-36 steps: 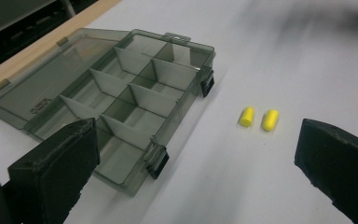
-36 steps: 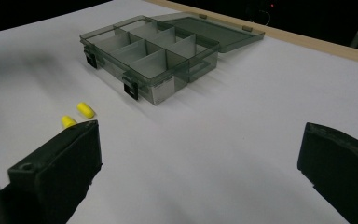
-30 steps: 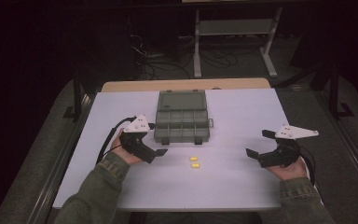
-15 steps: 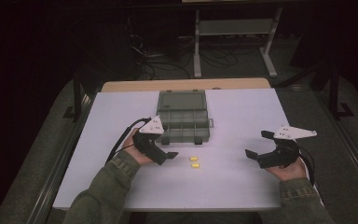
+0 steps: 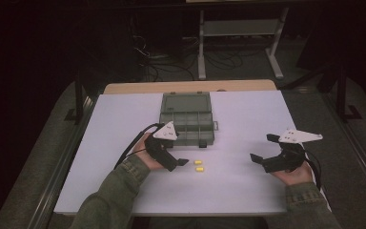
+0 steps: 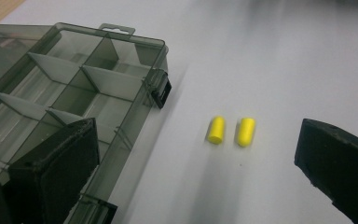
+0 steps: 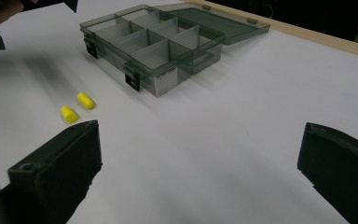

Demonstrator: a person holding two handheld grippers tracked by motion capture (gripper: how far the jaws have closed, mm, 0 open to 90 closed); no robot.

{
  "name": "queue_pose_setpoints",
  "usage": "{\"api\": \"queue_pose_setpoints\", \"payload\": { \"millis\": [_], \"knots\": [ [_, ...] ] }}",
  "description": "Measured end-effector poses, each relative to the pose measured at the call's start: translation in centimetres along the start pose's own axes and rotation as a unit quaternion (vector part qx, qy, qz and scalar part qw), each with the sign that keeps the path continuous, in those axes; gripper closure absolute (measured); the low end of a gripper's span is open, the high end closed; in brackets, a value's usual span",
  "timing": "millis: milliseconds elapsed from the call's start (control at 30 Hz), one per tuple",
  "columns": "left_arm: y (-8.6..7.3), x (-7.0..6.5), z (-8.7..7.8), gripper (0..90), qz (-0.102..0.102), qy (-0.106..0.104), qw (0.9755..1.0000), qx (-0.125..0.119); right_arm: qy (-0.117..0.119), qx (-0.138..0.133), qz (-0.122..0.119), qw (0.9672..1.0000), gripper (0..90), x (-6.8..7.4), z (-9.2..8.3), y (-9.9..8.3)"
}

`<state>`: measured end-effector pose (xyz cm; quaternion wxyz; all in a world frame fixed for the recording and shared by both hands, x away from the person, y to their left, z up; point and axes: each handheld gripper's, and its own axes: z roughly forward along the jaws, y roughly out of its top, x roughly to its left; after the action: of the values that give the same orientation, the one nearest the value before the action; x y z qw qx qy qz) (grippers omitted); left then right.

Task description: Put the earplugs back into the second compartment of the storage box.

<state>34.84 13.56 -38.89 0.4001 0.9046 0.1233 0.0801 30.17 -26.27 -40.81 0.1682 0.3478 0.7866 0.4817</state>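
High view: white table [image 5: 124, 191], person's forearms entering from its near edge. Left gripper [image 5: 183, 162] low over the table, jaws apart, aimed at two yellow earplugs [image 5: 198, 165] lying side by side near the middle of the near half. Grey compartment box [image 5: 186, 121] sits toward the far edge, lid thrown back flat behind it, so the cells are open from above. Right gripper [image 5: 261, 147] held well off toward the right edge, jaws apart, nothing between them; likely parked there to leave room.

Left gripper view: both black jaws wide apart, framing the earplugs [image 6: 230, 130], which lie just ahead, close together but not quite touching. Box [image 6: 74, 88] to one side, its latch corner near the plugs; dividers visible, cells look empty. Spread seems set wide enough to take one plug; closing on a single one without nudging its neighbour will need care.

Right gripper view: jaws wide, bare table between them. Earplugs [image 7: 77, 107] off to the side, box [image 7: 154, 46] beyond, lid lying open behind it.
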Motion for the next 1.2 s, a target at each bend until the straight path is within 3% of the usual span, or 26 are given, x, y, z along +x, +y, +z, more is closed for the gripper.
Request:
{"api": "queue_pose_setpoints", "payload": {
  "millis": [567, 700, 1200],
  "knots": [
    [0.1, -0.5, 2.5, 0.8, 0.018, -0.031, 0.9988, 0.033, 0.003, 0.006, -0.003, 1.0000, 0.0, 0.1, 0.2, -0.1],
    [0.1, -0.6, 3.2, 9.5, 0.026, -0.060, 0.9969, 0.044, 0.004, 0.007, -0.003, 1.0000, 0.0, 0.1, 0.2, -0.1],
    [1.0, -0.3, 5.3, 26.8, 0.029, -0.100, 0.9917, 0.075, 0.005, 0.008, -0.002, 1.0000, 0.0, 0.1, 0.3, -0.2]
  ]
}}
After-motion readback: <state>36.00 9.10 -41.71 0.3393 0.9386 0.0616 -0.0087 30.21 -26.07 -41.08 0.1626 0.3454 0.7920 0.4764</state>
